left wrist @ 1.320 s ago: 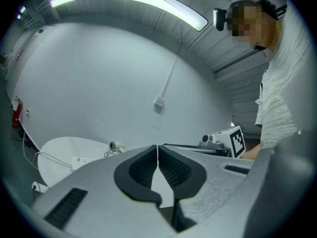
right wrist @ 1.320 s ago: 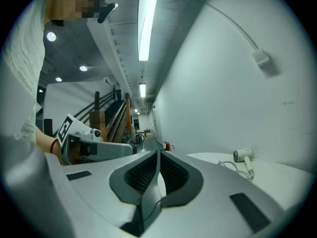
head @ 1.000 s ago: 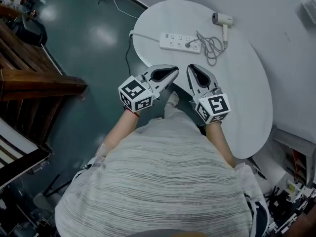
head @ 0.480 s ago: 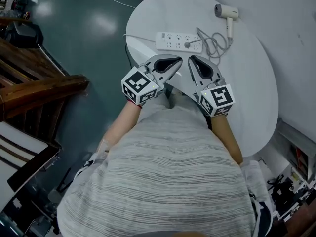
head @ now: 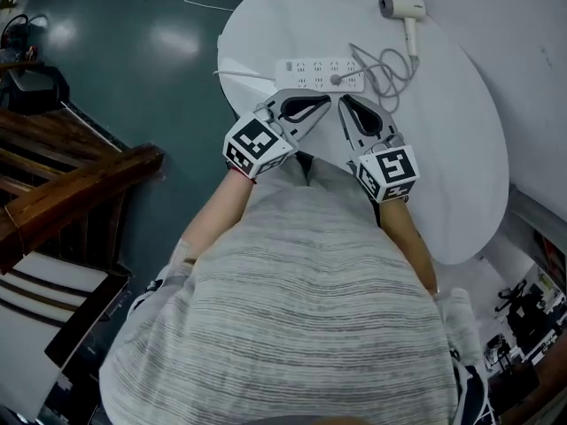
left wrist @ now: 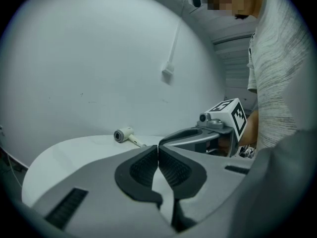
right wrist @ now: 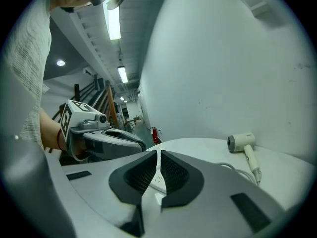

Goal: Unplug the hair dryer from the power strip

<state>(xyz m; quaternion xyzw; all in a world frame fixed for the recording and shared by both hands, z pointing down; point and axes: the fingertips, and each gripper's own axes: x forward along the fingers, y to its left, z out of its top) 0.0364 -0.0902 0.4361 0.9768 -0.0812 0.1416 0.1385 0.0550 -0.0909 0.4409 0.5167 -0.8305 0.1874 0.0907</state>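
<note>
A white power strip (head: 319,73) lies on the round white table (head: 452,149), with a plug (head: 337,80) in one socket. Its grey cord (head: 387,67) loops over to the white hair dryer (head: 400,7) at the far edge. My left gripper (head: 325,102) and right gripper (head: 344,104) hover side by side just short of the strip, both shut and empty. In the left gripper view the shut gripper (left wrist: 158,150) points toward the dryer (left wrist: 124,134). In the right gripper view the gripper (right wrist: 158,156) hides most of the strip (right wrist: 157,178); the dryer (right wrist: 241,142) lies to the right.
The strip's own white lead (head: 237,73) runs off the table's left edge to the dark floor (head: 151,51). Wooden furniture (head: 80,171) stands at the left. A pale wall (head: 532,42) closes the far side. Clutter (head: 523,317) sits at lower right.
Both grippers have moved forward together from the table's near edge toward the power strip and sunk a little. Their jaws stayed shut; strip and dryer have not moved.
</note>
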